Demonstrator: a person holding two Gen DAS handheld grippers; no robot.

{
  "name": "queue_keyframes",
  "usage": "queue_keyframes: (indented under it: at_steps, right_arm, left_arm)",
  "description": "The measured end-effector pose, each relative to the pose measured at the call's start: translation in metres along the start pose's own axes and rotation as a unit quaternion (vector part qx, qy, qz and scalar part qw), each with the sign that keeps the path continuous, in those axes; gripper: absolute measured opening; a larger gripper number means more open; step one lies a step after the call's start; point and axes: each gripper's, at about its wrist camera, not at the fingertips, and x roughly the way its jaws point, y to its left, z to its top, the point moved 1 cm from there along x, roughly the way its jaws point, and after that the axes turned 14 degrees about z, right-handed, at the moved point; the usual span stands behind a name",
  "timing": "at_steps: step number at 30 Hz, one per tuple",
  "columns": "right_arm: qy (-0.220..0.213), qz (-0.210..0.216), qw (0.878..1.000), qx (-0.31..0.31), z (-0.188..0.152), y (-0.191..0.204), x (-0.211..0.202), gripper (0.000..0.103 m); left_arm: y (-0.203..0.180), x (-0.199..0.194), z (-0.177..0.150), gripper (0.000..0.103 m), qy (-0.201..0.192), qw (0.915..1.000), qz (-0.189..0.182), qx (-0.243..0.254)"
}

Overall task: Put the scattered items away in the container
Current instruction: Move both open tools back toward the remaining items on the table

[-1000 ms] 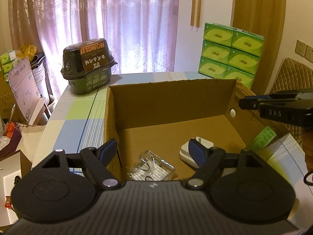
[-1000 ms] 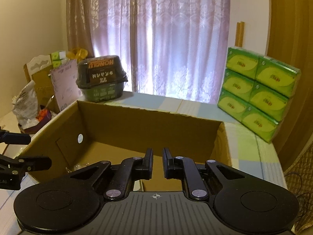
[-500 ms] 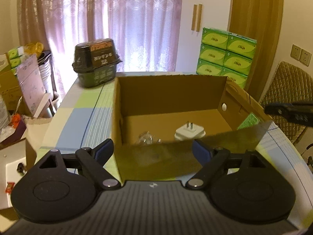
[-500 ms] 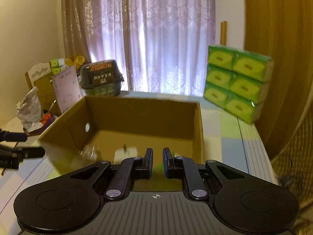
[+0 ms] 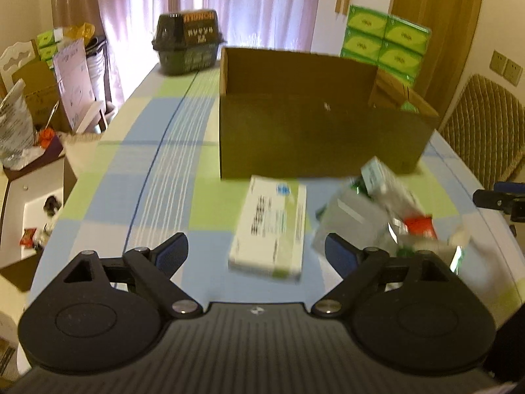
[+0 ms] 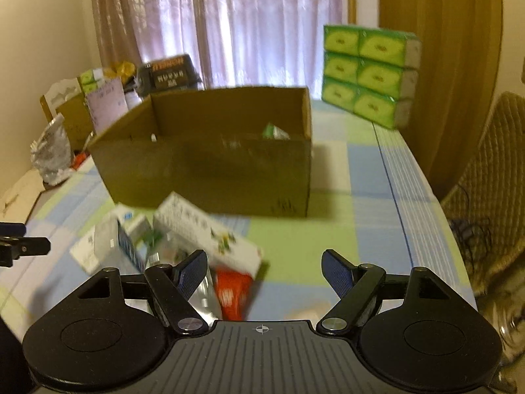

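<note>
Before the cardboard box (image 5: 315,138) — white carton (image 5: 270,233) lying flat, lengthwise toward it

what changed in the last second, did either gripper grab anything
Both grippers pulled back from over the brown cardboard box to the scattered packets in front of it. The right gripper went from shut to open; the left gripper stayed open. Neither holds anything; the box stayed put.

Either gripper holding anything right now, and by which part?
Nothing is held. The left gripper and the right gripper are both open and empty above the table, near the white box.
</note>
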Motion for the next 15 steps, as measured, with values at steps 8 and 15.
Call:
queue_keyframes:
  at_steps: [8, 15]
  right_arm:
    - [0.031, -0.008, 0.999, 0.038, -0.042, -0.004, -0.014, 0.082]
    - [0.037, -0.013, 0.996, 0.074, -0.049, -0.015, -0.016, 0.082]
  left_arm:
    - [-0.012, -0.009, -0.019, 0.094, 0.016, 0.9996, -0.006, 0.023]
    - [-0.022, -0.009, -0.023, 0.096, 0.021, 0.9991, -0.009, 0.035]
